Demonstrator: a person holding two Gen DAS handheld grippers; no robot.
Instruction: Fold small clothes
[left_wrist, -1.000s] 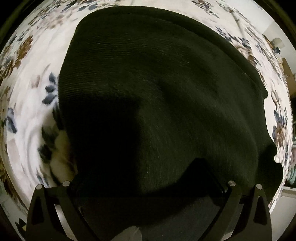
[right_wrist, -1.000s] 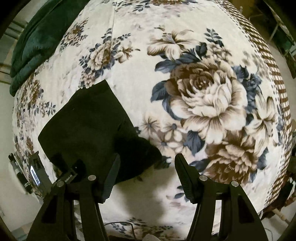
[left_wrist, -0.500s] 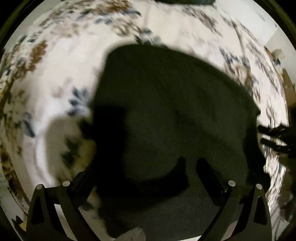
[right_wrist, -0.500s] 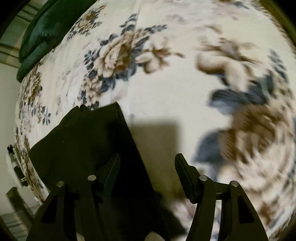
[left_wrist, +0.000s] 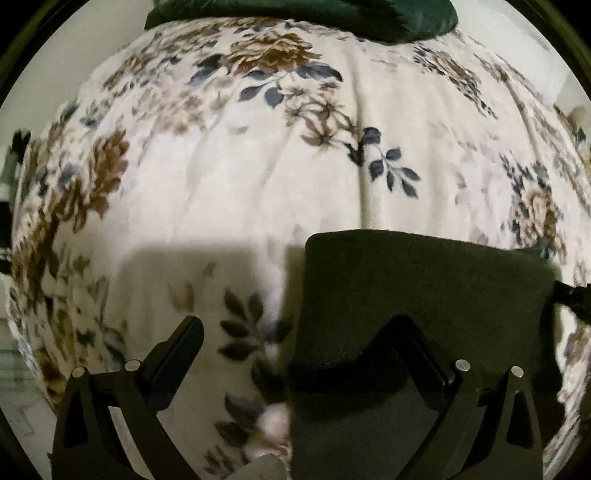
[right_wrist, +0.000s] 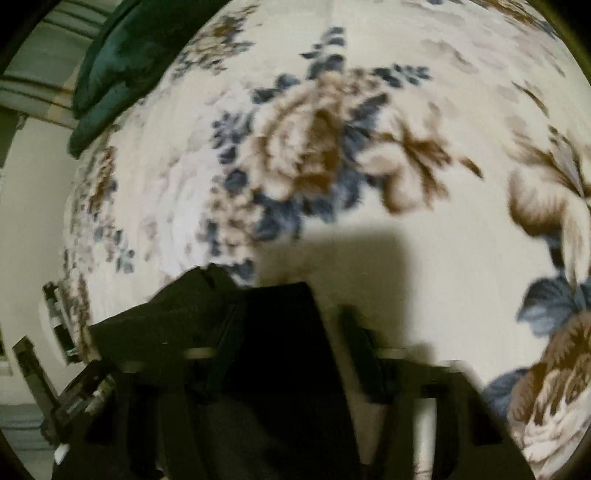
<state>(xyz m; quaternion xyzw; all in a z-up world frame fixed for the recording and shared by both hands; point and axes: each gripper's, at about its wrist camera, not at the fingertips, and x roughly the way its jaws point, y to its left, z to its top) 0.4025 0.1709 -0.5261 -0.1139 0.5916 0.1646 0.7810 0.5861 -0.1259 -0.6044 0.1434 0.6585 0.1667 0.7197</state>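
Observation:
A black knit garment (left_wrist: 424, 280) lies folded flat on the floral bed cover (left_wrist: 258, 184). My left gripper (left_wrist: 295, 332) hangs open above its left edge, with the right finger (left_wrist: 406, 332) over the cloth and the left finger (left_wrist: 184, 343) over bare cover. In the blurred right wrist view, my right gripper (right_wrist: 291, 332) is low over a corner of the black garment (right_wrist: 166, 321). Its jaws are closing with the cloth's edge between them, and the fingers still show apart. A dark gripper tip (left_wrist: 576, 295) pokes in beside the garment's right side.
A dark green blanket (left_wrist: 295, 11) lies bunched at the far end of the bed, also seen as a green heap (right_wrist: 110, 66) at upper left. The floral cover (right_wrist: 443, 240) stretches wide beyond the garment. A pale wall borders the bed's left side.
The left gripper has pulled back and leftward, so the garment shrank to the lower right of its view. The right gripper has dropped down onto the garment's corner.

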